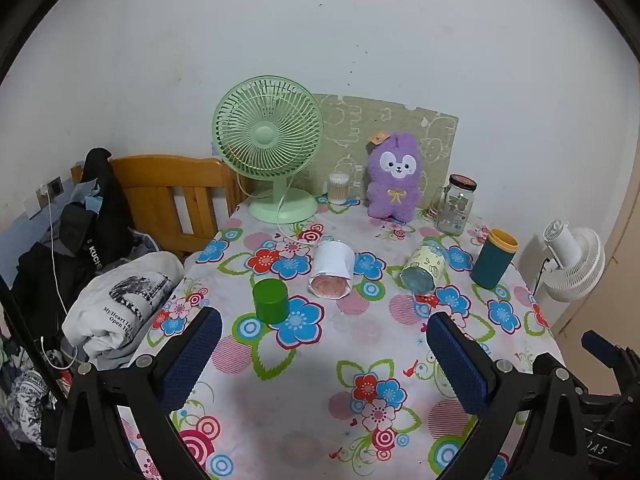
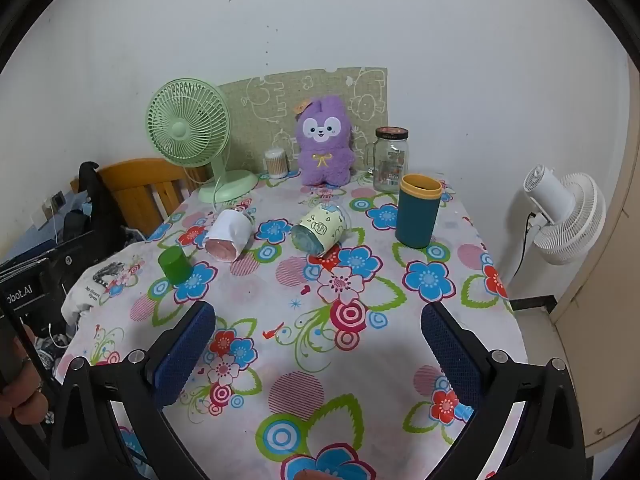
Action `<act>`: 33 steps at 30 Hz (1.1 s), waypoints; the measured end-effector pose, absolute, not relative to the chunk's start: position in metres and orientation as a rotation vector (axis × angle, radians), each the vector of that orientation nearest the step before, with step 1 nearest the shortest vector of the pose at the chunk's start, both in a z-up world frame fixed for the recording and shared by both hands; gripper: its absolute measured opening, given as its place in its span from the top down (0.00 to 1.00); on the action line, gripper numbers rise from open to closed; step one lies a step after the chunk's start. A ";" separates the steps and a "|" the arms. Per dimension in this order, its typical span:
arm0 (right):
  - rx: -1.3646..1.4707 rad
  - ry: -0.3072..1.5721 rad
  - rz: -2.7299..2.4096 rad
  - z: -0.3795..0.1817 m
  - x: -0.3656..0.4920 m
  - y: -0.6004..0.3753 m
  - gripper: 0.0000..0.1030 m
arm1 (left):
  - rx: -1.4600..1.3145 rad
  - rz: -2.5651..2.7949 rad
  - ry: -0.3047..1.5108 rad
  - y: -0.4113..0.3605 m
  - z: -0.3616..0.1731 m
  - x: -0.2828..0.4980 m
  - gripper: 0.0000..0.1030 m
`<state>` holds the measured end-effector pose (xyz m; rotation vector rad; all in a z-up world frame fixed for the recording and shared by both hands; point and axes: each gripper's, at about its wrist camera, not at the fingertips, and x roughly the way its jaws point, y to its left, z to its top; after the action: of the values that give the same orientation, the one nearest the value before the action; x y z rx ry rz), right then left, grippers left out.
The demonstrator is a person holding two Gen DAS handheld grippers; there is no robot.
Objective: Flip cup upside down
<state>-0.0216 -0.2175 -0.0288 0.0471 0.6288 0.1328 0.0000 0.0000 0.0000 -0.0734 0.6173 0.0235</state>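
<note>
A teal cup with a yellow rim [image 1: 493, 258] [image 2: 417, 211] stands upright, mouth up, at the right of the flowered table [image 1: 320, 360] [image 2: 320, 340]. A small green cup [image 1: 271, 301] [image 2: 174, 265] stands upside down at the left. A white cup [image 1: 332, 274] [image 2: 229, 235] and a pale yellow patterned cup [image 1: 422, 270] [image 2: 320, 229] lie on their sides in the middle. My left gripper [image 1: 320, 350] and my right gripper [image 2: 318, 346] are both open and empty, above the near part of the table, well short of the cups.
At the back stand a green desk fan [image 1: 267, 148] [image 2: 188, 132], a purple plush toy [image 1: 394, 176] [image 2: 325, 140], a lidded glass jar [image 1: 456, 204] [image 2: 390, 159] and a cotton swab jar [image 1: 338, 188] [image 2: 276, 162]. A white fan [image 1: 572, 260] [image 2: 564, 212] stands right of the table; clothes [image 1: 120, 304] pile at the left.
</note>
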 end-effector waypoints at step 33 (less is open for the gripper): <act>0.046 0.637 0.131 -0.030 -0.023 -0.216 0.00 | -0.075 0.021 0.620 0.001 -0.002 -0.003 0.00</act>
<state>-0.0232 -0.2156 -0.0297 0.0455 0.6369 0.1305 -0.0028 0.0014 -0.0025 -0.0751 0.6202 0.0213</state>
